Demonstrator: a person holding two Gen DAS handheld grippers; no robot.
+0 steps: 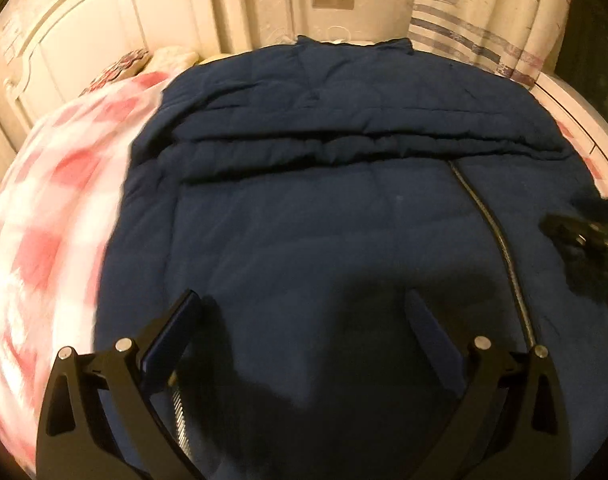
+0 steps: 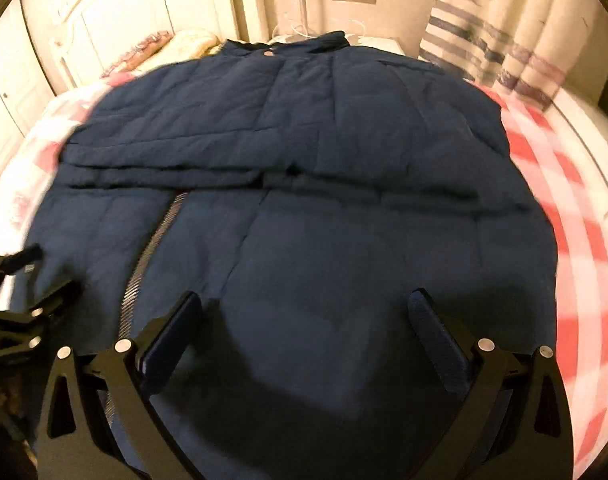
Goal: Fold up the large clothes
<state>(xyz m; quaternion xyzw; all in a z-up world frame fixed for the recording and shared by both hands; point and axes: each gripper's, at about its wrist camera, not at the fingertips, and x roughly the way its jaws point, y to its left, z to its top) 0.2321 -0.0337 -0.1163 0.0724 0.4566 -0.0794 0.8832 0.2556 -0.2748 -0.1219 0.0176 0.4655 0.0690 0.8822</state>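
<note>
I am holding both tongs, left (image 1: pixel 300 312) and right (image 2: pixel 304 312), spread wide and empty over the blue coat (image 1: pixel 323 220) lying on the bed (image 2: pixel 575 216), and next I think I should pinch its near edge to fold it.

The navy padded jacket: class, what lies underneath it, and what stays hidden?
Under the navy padded jacket lies a pink-and-white checked bedspread, showing past its left and right edges. The bedspread directly beneath the jacket, and anything else there, is covered and cannot be seen.
</note>
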